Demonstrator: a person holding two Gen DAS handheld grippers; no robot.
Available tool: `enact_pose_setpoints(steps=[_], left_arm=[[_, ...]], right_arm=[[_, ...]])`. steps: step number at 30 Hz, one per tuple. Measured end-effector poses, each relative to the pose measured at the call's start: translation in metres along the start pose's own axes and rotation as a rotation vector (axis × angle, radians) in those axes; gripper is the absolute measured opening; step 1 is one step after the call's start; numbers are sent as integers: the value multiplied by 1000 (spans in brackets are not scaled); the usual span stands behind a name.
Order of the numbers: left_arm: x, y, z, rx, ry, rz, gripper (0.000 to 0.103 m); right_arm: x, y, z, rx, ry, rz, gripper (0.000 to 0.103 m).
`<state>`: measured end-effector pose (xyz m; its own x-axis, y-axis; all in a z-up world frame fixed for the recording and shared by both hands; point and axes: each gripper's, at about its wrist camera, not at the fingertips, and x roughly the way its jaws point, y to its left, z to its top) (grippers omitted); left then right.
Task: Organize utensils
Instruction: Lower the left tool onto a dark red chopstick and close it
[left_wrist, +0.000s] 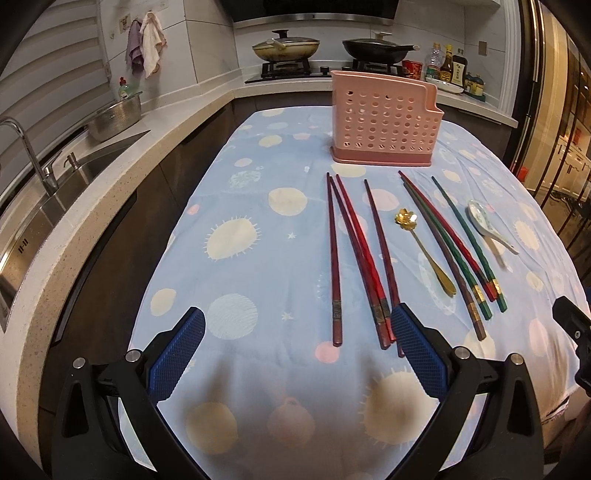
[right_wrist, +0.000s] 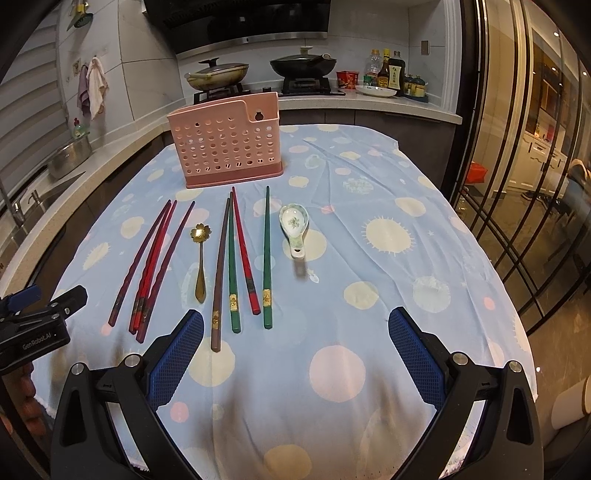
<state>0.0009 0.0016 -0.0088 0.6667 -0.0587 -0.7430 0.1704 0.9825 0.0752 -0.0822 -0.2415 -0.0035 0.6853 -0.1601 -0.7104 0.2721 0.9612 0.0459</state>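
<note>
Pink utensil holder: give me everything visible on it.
The pink utensil holder is a box that looks like plastic, its walls perforated with rows of round holes, on a darker pink base tray. Its rim steps up from a lower section to a taller one, and the right wrist view shows a keyhole-shaped hanging slot near the top. It stands upright at the far end of the blue patterned tablecloth, beyond the chopsticks and spoons. No utensil tops show above the rim; nothing but the cloth touches it.
</note>
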Motion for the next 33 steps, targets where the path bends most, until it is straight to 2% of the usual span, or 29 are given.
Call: enact_pose_setpoints(steps=[8,12,18,23,26,30,32,33], left_arm=[[36,8,0,-4,73,-5,96],[46,4,-1,20,84,4,96],[56,3,0,22,101,-27,86],[67,6,-2,5,144,-84,63],[69,7,-4,-1,146,-98,58],[67,5,-5,10,142,-121,43],[66,4,-5,16,142,-133,29],[65,4,-5,18,141,-141,26]], right_arm=[[15,2,3,3,24,1,96],[22,3,4,5,36,4,96],[28,5,6,8,46,8,96],[31,6,6,9,53,7,96],[32,7,6,10,53,6,96],[32,7,6,10,54,9,96],[33,8,7,8,54,9,96],[34,8,6,8,54,10,96]])
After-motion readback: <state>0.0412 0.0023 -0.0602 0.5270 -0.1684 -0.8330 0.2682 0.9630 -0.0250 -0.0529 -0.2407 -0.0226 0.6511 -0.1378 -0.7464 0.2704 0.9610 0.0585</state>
